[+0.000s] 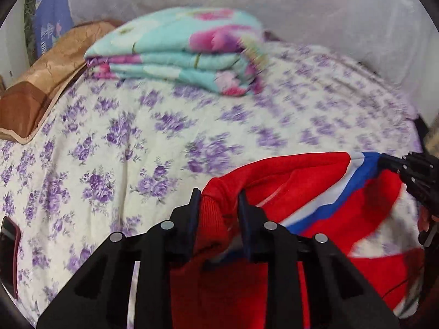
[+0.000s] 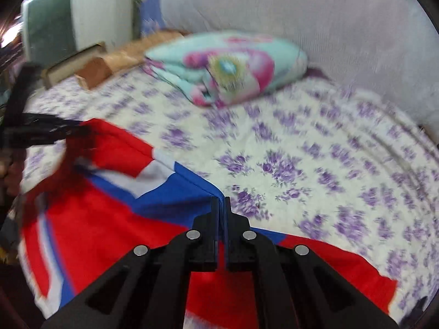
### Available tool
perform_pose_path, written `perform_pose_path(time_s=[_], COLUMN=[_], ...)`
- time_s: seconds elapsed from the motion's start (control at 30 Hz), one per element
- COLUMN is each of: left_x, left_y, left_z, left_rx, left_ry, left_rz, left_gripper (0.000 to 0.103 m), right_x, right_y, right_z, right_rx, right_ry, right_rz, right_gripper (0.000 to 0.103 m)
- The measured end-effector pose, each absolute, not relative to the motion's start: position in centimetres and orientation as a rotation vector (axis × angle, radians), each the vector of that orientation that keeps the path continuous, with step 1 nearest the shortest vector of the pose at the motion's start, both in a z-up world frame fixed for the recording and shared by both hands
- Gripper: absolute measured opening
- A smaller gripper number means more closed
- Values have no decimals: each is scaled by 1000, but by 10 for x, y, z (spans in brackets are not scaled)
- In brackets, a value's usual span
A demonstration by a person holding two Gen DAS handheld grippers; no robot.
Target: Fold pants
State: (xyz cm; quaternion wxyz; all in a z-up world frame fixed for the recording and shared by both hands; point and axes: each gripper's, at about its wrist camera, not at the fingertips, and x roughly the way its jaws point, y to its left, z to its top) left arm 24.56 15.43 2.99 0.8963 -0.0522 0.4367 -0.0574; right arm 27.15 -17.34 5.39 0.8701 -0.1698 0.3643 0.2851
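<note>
The bed (image 1: 115,137) wears a cream cover with purple flowers. On it lie the red, white and blue pants (image 2: 109,219) near the front, a folded turquoise floral quilt (image 1: 178,52) farther back, and a brown pillow (image 1: 41,87) at its left edge

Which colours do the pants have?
Red pants with blue and white stripes; clearest in the right wrist view.

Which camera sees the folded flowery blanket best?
The left wrist view: the folded flowery blanket is sharper there, its stacked layers showing along the near edge, resting on the bed. The right wrist view shows the same blanket from one end, more blurred, so its layers are harder to tell.
</note>
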Motion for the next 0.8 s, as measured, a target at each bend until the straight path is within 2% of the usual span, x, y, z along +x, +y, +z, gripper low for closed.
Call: perform_pose_path(time_s=[0.1,0.17,0.23,0.3,0.47,0.67,0.8], left_x=[216,189,161,123,79,103,119], left_y=[153,158,165,172,181,166,165], left_z=[47,54,54,50,28,12,-19], left_rx=[-104,-125,-160,-181,-327,-501,-623], left_ry=[880,876,881,875,932,975,1089], left_rz=[-149,-163,-163,-162,-217,-270,-242], left_gripper=[26,34,73,85,87,90,91], right_x=[221,174,131,98,65,65,63], right_y=[-185,-192,-197,-197,-207,-208,-211], right_z=[69,67,47,17,-50,-44,-45], right_rx=[-350,-335,-304,-277,-159,-156,-148], right_ry=[719,705,727,765,850,815,806], right_rz=[622,647,683,714,701,697,696], right_gripper=[3,3,3,3,3,3,3])
